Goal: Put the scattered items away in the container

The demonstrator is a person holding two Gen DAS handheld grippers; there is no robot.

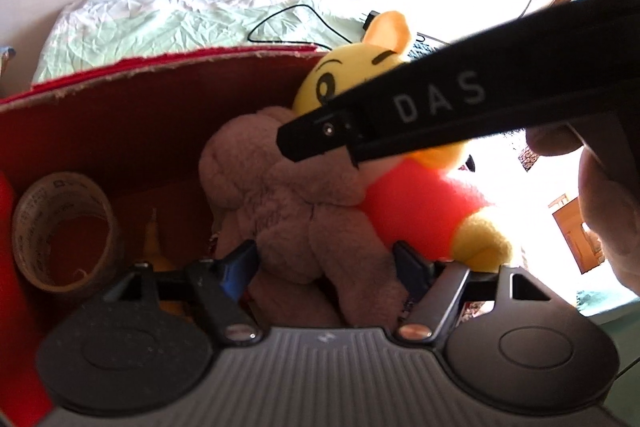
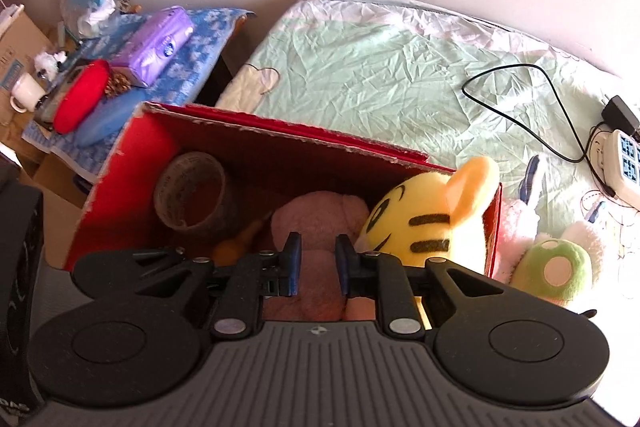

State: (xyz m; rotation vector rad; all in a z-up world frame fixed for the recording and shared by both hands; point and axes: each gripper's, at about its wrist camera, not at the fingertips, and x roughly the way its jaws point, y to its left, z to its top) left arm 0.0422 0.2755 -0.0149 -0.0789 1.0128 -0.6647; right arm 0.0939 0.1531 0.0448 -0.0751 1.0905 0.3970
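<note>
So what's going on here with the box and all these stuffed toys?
A person is tidying toys into a red cardboard box using two handheld grippers. The box already holds a tape roll, a pinkish-brown plush and a yellow tiger plush leaning over its right wall. The left gripper straddles the pinkish-brown plush with its jaws apart. The right gripper hovers above the box, empty. A green and white plush still lies outside on the bed.

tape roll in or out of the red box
In. The tape roll lies inside the red box, by its left wall, beside the brown plush toy.
</note>
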